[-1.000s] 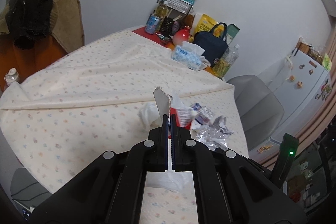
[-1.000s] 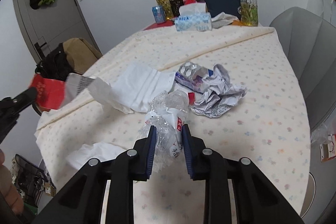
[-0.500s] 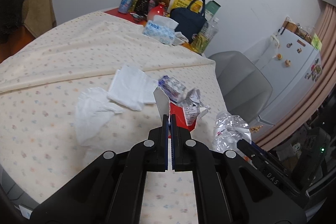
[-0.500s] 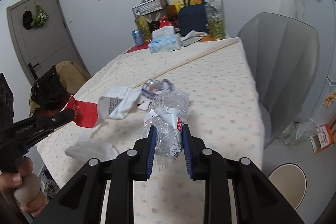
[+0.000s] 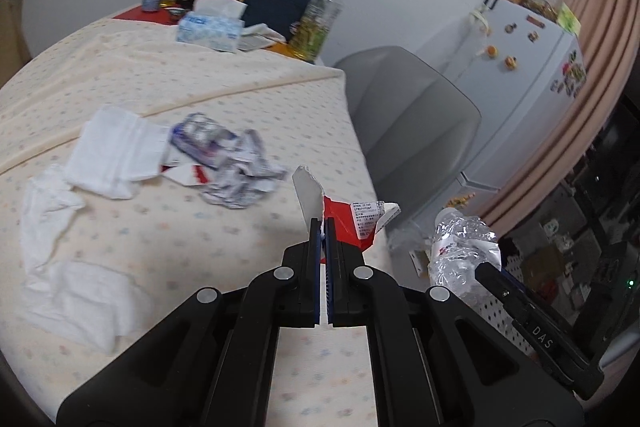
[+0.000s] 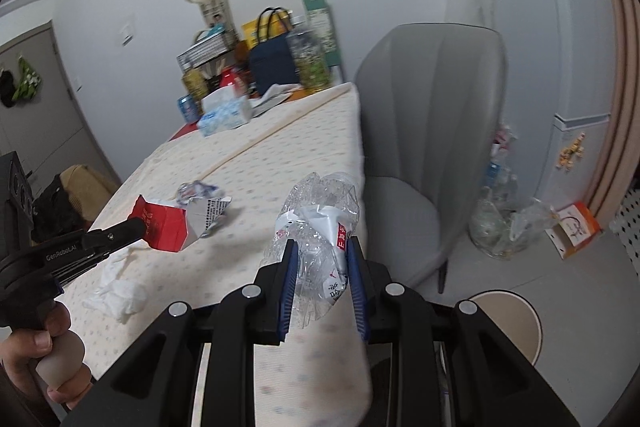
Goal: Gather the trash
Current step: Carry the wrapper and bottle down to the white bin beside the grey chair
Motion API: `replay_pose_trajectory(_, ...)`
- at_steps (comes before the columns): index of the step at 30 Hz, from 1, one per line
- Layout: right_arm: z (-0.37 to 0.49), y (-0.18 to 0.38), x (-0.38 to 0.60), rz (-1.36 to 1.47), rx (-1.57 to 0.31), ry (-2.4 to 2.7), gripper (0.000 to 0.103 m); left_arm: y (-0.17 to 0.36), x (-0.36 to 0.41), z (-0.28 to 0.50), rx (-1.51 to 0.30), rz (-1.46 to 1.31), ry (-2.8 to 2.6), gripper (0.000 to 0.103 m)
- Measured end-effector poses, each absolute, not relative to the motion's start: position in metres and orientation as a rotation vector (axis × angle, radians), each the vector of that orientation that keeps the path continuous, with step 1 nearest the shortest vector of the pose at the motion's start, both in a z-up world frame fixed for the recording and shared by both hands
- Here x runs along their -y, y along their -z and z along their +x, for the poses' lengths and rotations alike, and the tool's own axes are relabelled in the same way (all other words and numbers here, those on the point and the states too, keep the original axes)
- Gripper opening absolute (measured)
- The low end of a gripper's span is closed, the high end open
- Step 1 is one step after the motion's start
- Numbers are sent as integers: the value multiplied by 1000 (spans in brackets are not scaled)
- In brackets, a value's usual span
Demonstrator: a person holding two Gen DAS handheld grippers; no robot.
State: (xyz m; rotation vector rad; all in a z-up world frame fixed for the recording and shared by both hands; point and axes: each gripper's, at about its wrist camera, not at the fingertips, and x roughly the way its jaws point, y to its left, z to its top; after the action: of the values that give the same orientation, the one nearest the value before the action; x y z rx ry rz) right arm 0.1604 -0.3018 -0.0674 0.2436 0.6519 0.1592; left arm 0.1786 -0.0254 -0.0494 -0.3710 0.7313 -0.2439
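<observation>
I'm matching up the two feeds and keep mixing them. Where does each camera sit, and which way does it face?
Left wrist view: on the left gripper, looking along its fingers over the table toward the grey chair; shut on a red carton.
Right wrist view: on the right gripper, facing the chair; shut on a crushed bottle; a hand holds the left gripper.
Shared: carton, bottle, chair, table, tissue box, each other's gripper.

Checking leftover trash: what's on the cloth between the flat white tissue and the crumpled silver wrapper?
In the left wrist view, a blister pill pack lies between the flat white tissue and the crumpled silver wrapper, with a red-and-white scrap just below it.
</observation>
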Motion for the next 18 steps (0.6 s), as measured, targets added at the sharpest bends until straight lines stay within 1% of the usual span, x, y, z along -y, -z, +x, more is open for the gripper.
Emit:
replay_pose_trajectory(11,157,98,411,357,-675,37,25,71,132,218,-828,-274,371,3)
replay_pose_trajectory(18,156,144,475,425,-742,135,25,99,208,245,-918,-210,441,3)
